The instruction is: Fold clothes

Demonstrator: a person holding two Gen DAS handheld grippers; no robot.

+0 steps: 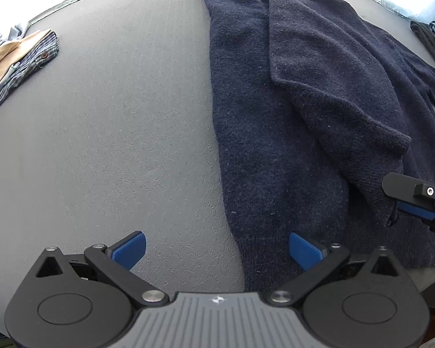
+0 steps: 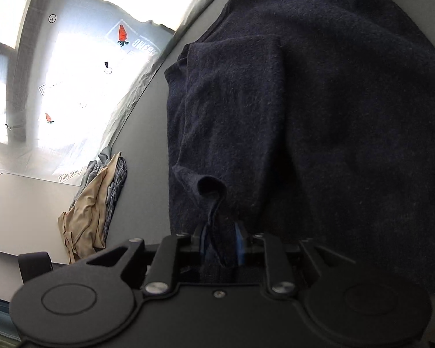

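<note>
Spreading under both claws: flat grey textured table [image 1: 101,145]. Lying ahead and to the right of the left claw [image 1: 216,250], partly folded over itself: dark navy knitted sweater [image 1: 290,116]. Resting far ahead-left at the table edge: heap of tan and checked clothes [image 1: 17,61]. Gaping wide over the sweater's left edge, gripping nothing: left claw. Pinching a fold of sweater hem between nearly closed blue pads: right claw [image 2: 221,240].
</note>
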